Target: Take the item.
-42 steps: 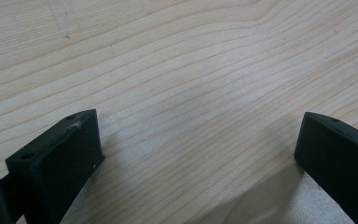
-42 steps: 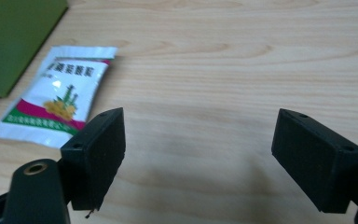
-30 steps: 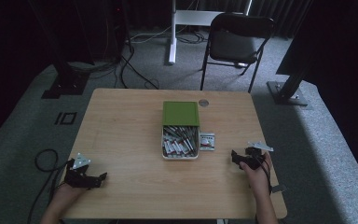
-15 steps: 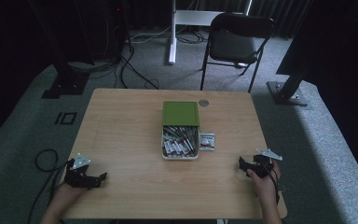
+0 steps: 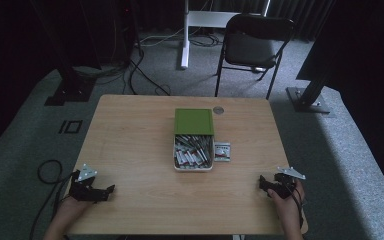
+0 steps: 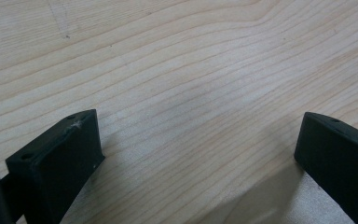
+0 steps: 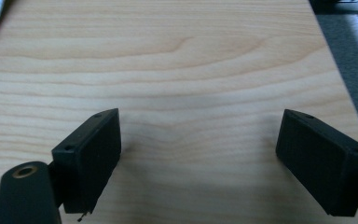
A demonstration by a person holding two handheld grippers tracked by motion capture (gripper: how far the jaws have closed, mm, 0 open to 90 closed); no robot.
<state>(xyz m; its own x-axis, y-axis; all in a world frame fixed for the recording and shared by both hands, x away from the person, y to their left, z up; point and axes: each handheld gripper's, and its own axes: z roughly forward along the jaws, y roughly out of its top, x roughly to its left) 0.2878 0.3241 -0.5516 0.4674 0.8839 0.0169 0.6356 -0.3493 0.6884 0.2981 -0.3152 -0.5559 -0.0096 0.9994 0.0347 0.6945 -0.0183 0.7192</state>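
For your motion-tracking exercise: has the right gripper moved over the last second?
Yes. In the high view the right gripper has pulled back from beside the open box toward the table's near right corner, jaws open.

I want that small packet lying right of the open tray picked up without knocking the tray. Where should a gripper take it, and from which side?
Probably by its right edge, coming from the right gripper's side. The small packet lies flat on the table, its left edge close against the tray, so only the right and near edges look free. Both grippers stand open.
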